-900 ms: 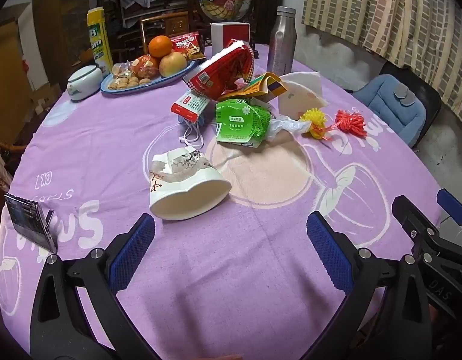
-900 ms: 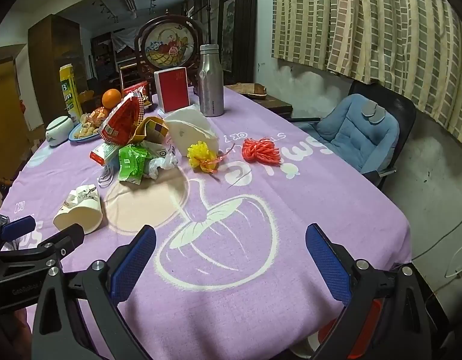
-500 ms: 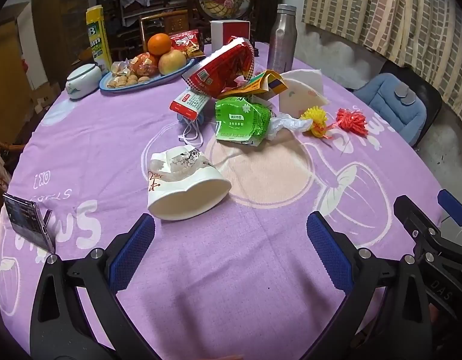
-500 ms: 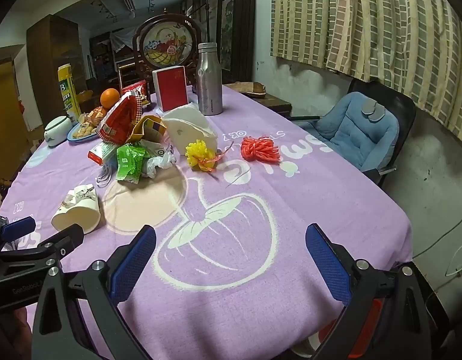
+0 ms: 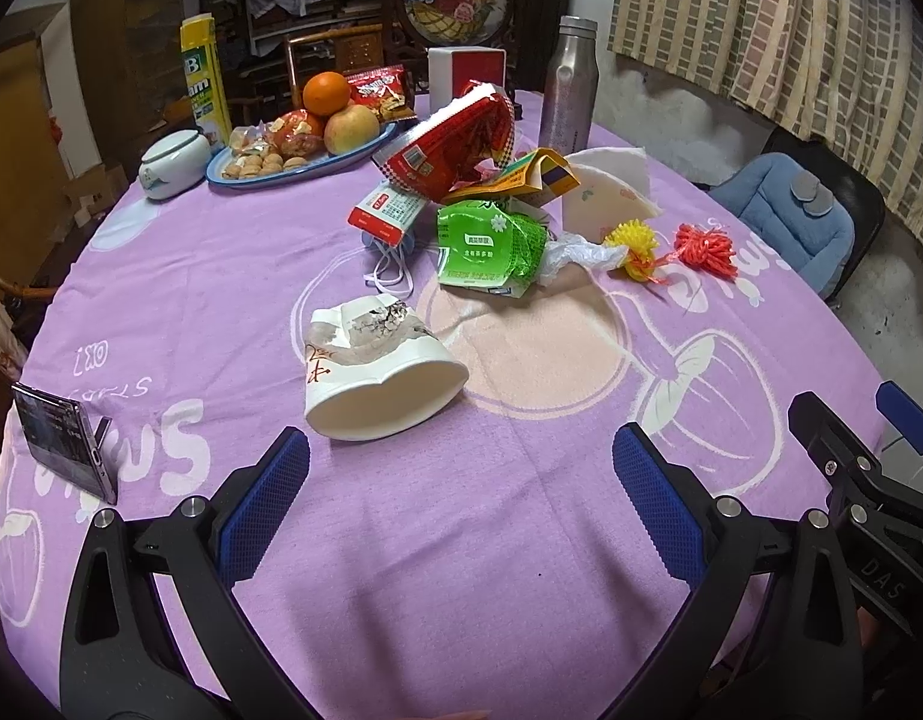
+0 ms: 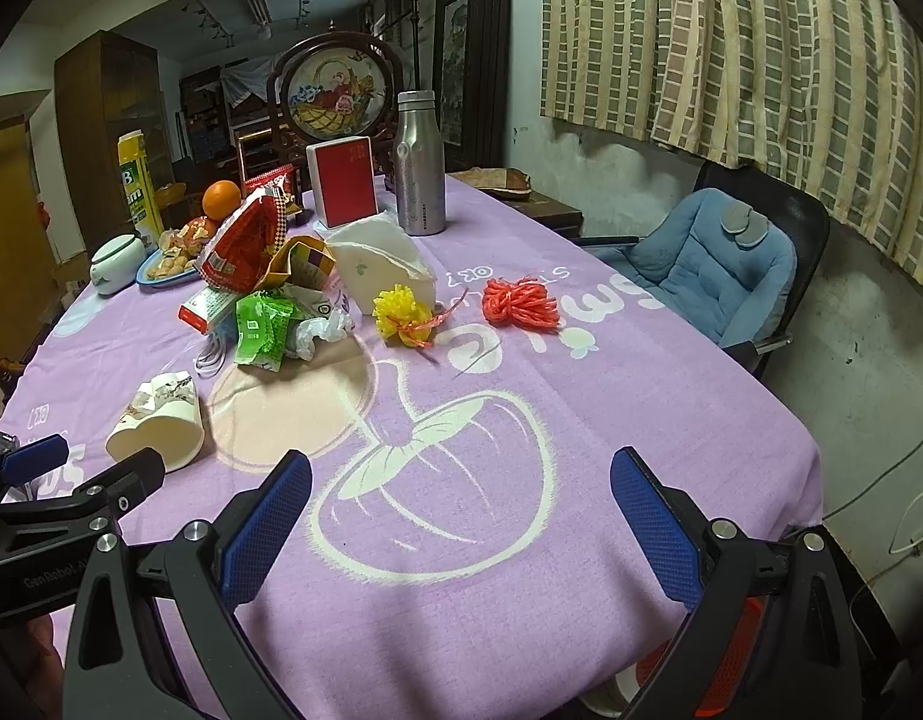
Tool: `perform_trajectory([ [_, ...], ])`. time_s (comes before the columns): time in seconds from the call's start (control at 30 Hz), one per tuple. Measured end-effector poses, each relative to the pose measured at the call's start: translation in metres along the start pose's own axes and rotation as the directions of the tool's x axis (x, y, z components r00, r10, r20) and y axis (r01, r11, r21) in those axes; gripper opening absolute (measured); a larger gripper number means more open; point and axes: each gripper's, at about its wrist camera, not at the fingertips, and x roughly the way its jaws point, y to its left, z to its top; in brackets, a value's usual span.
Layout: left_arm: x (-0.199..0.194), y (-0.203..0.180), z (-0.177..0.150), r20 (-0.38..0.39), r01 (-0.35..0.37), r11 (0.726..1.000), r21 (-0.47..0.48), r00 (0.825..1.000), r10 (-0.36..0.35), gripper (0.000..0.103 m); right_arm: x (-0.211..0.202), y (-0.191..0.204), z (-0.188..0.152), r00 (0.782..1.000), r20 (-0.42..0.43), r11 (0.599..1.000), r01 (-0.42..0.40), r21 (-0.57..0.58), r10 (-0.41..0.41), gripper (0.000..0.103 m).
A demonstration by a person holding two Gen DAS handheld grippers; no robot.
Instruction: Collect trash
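A crushed white paper cup [image 5: 374,372] lies on its side on the purple tablecloth [image 5: 461,540], just ahead of my open, empty left gripper [image 5: 458,492]. Behind it is a pile of trash: a green wrapper [image 5: 488,246], a red snack bag [image 5: 455,144], a yellow-orange packet [image 5: 521,177], a small red-white box [image 5: 386,213], a yellow pompom [image 5: 632,246] and a red string bundle [image 5: 707,246]. My right gripper [image 6: 461,510] is open and empty over the table's near edge; the cup [image 6: 158,420] lies to its left, the pompom [image 6: 401,312] and red bundle [image 6: 521,303] ahead.
A fruit plate [image 5: 299,144], white lidded jar [image 5: 173,162], yellow carton [image 5: 206,84], red box [image 6: 344,180] and steel bottle [image 6: 419,165] stand at the back. A phone [image 5: 62,447] leans at the left. A blue-cushioned chair [image 6: 713,264] is right of the table.
Both grippers have edged slightly toward the table; the cup and trash pile look a little nearer. Nothing was taken hold of.
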Motion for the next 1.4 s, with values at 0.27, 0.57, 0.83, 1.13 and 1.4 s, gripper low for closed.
perform_trajectory([
  [0.27, -0.0024, -0.0014, -0.0006, 0.009, -0.008, 1.0, -0.001, 1.0, 0.008, 0.097, -0.0008, -0.0007, -0.0003, 1.0, -0.001, 1.0, 0.0, 0.004, 0.0, 0.098],
  [0.57, -0.0022, -0.0032, -0.0011, 0.011, -0.008, 1.0, 0.003, 1.0, 0.008, 0.097, 0.0008, -0.0019, -0.0024, 1.0, -0.003, 1.0, 0.001, 0.013, -0.001, 0.098],
  [0.83, -0.0014, -0.0032, -0.0008, 0.008, -0.008, 1.0, 0.007, 1.0, 0.008, 0.097, 0.0013, -0.002, -0.0023, 1.0, -0.004, 1.0, 0.001, 0.013, -0.001, 0.098],
  [1.13, -0.001, -0.003, -0.0007, 0.009, -0.009, 1.0, 0.007, 1.0, 0.009, 0.097, 0.0015, -0.0022, -0.0024, 1.0, -0.003, 1.0, -0.001, 0.015, 0.001, 0.098],
  [1.4, -0.0001, -0.0018, -0.0008, 0.006, -0.011, 1.0, 0.007, 1.0, 0.011, 0.097, 0.0017, -0.0021, -0.0026, 1.0, -0.003, 1.0, 0.001, 0.015, -0.001, 0.098],
])
